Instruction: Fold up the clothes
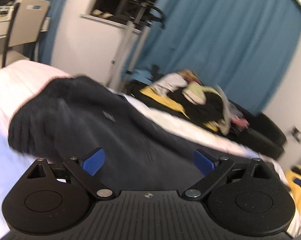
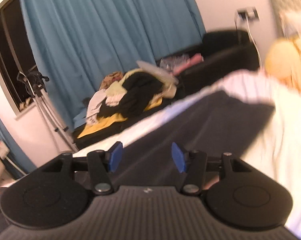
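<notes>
A dark navy garment (image 1: 102,124) lies spread on a white bed (image 1: 14,92). It also shows in the right wrist view (image 2: 200,124), running away toward the upper right. My left gripper (image 1: 148,161) is open, its blue pads (image 1: 93,161) wide apart just above the garment's near part, holding nothing. My right gripper (image 2: 147,159) is also open and empty over the garment's near edge, its blue pads (image 2: 115,158) apart. Both views are motion-blurred.
A pile of mixed clothes (image 1: 198,100) sits on a dark couch with a yellow cloth beyond the bed (image 2: 134,96). Blue curtains (image 1: 220,40), a tripod stand (image 1: 128,40), a chair (image 1: 26,24) and a yellow pillow (image 2: 286,60) are around.
</notes>
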The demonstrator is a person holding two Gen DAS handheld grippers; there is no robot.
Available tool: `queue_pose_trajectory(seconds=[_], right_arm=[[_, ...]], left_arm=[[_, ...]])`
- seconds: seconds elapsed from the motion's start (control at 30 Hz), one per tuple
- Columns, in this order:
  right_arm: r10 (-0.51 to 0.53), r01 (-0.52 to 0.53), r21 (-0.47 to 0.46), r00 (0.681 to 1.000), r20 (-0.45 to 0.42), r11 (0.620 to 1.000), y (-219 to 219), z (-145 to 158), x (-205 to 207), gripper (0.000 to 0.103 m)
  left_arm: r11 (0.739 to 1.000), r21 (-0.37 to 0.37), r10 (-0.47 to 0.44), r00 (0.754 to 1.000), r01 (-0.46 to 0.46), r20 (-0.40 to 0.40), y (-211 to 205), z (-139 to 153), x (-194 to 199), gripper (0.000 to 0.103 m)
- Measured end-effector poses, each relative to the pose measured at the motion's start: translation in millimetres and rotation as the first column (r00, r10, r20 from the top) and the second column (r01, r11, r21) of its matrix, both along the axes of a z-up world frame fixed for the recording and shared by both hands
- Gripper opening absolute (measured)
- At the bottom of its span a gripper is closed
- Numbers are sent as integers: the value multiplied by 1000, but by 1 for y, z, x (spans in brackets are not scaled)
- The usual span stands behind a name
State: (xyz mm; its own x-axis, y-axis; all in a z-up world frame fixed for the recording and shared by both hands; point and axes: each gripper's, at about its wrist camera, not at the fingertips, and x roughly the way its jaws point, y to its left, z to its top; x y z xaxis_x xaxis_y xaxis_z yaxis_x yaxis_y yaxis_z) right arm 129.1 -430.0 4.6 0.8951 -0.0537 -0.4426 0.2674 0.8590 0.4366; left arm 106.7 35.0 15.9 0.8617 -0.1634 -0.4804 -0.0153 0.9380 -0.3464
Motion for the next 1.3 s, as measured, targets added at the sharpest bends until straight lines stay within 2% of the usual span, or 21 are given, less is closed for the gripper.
queue_pose_trajectory(seconds=[0.07,0.13,0.27,0.33,0.43,0.53,0.6,0.7,0.77,0.87,0.93,1.0,1.1,1.17,1.3], right_arm=[[14,-9,76,998,-54,997,3,-12,-8,56],[11,-7,100,999,-44,995,4,-17,-17,56],[19,-14,75,997,-69,997,6,-25,-25,56],[2,6,125,998,-63,992,-2,-32,-28,56],[-64,72,247,997,-42,966,-25,-46,-40,58],[-154,147,382,988,-12,912,-58,-68,-45,58],[-210,178,472,977,16,863,-83,-84,-48,58],[-300,202,620,952,58,758,-121,-109,-48,60],[-369,222,674,926,80,705,-143,-122,-47,60],[-343,202,659,935,89,724,-170,-136,-29,60],[-289,161,626,951,109,763,-182,-141,-11,60],[-258,152,594,961,97,790,-190,-147,8,59],[-256,148,584,961,106,798,-201,-156,29,58],[-254,149,565,961,112,811,-209,-156,43,58],[-246,153,513,962,118,845,-221,-154,69,58]], left_arm=[[999,22,-38,999,38,9,-9,-13,-22,97],[998,37,-50,999,49,16,-16,-24,-40,97],[991,91,-98,995,95,28,-32,-34,-54,97],[987,117,-111,993,107,27,-39,-39,-58,97],[986,114,-123,992,122,1,-44,-48,-57,97],[984,111,-134,991,136,-28,-45,-58,-53,97],[983,116,-135,990,140,-48,-46,-63,-49,97],[982,118,-138,988,146,-70,-48,-71,-45,97],[982,116,-139,987,148,-81,-48,-76,-41,97],[984,103,-136,986,145,-92,-46,-82,-33,97],[985,88,-137,986,145,-90,-44,-85,-27,97],[986,73,-146,987,150,-64,-43,-85,-22,97],[982,76,-172,985,171,9,-48,-80,-13,97],[980,95,-182,981,176,60,-57,-72,2,97],[967,192,-195,970,166,146,-84,-59,42,97]])
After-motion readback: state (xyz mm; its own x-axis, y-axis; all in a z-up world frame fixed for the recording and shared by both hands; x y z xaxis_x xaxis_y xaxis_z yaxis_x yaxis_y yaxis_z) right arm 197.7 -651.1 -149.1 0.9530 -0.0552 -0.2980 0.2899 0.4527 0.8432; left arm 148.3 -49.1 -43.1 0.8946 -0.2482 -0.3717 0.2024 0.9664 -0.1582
